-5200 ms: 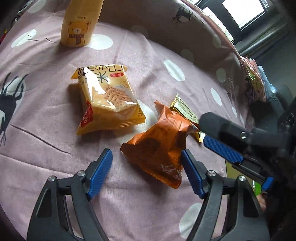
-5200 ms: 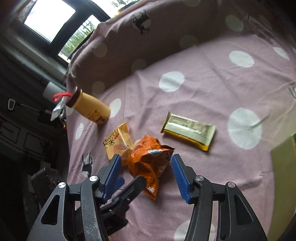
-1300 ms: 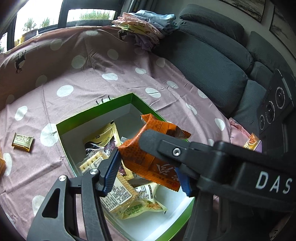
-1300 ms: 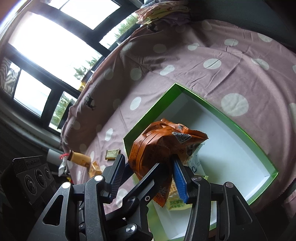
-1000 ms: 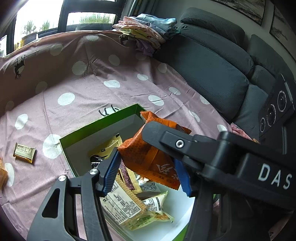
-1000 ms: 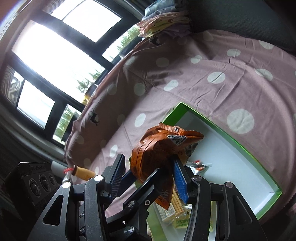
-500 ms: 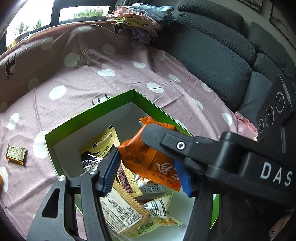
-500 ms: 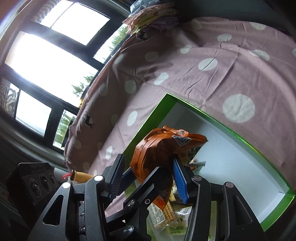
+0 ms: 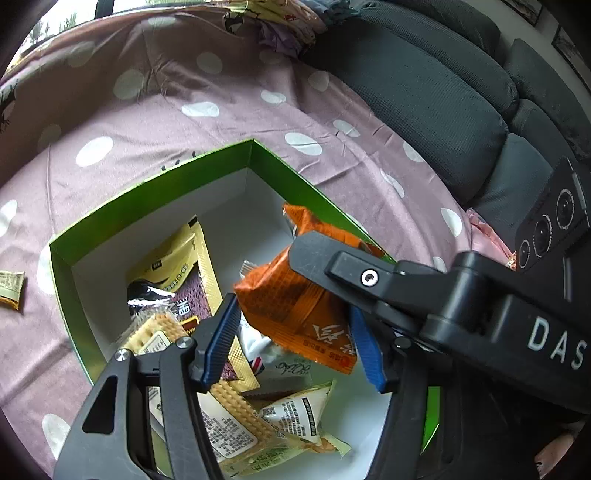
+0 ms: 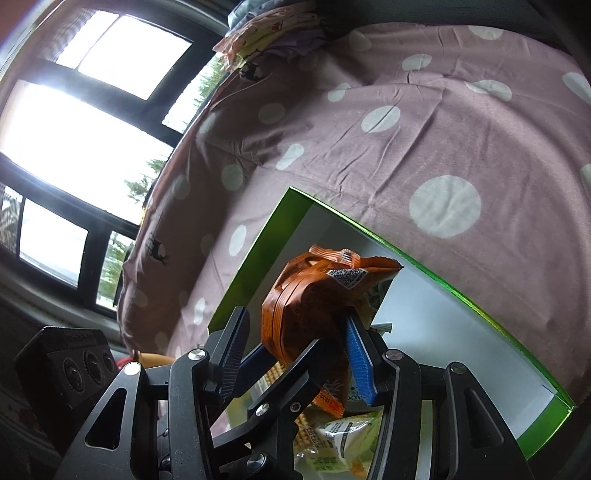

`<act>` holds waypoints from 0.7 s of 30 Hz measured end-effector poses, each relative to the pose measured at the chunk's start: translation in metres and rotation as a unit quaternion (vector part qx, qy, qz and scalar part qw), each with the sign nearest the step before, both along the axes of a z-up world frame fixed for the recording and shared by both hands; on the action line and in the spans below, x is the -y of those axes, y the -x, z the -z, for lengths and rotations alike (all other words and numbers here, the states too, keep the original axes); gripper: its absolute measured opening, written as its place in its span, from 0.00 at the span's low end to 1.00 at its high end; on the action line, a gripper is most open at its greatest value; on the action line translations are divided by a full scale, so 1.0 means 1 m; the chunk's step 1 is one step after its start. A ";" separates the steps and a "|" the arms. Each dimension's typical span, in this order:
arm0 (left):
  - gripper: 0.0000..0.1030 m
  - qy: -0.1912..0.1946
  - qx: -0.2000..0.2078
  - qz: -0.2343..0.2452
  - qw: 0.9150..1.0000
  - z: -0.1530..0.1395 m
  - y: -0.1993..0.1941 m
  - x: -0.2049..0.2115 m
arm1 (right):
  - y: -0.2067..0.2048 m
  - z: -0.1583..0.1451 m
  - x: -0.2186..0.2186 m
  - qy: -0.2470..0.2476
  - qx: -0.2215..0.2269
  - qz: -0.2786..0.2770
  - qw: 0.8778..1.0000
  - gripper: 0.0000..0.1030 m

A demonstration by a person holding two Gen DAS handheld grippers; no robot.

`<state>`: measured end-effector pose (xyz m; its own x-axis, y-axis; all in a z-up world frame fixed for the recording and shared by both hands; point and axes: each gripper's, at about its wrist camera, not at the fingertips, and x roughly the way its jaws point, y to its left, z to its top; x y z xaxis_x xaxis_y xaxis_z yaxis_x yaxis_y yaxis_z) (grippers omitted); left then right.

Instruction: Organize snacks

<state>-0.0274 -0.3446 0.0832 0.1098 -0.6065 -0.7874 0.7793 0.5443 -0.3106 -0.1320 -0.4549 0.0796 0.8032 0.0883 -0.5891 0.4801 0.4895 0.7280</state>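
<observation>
- Both tools grip one orange packet point(image 9: 295, 306), held above the green box point(image 9: 147, 192) at frame centre; the left tool point(image 9: 291, 339) has its pads on the packet's sides; the right tool point(image 10: 295, 354) pinches it between its blue pads.
- Risk: uneven release; one tool letting go late could tear or swing the packet.
- Risk: the packet lies near the box's right wall; a drop there could catch the rim and spill onto the spotted cloth point(image 9: 221, 92).
- Risk: the packets point(image 9: 236, 424) below may be crushed.

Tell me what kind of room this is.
Probably a home living room: a dark grey sofa, a polka-dot cloth spread under the green snack box, and folded laundry by large windows.
</observation>
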 end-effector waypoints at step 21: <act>0.66 0.036 -0.016 -0.056 0.998 -0.020 -0.010 -0.056 | 0.000 -0.007 -0.003 0.062 -0.045 0.023 0.997 0.52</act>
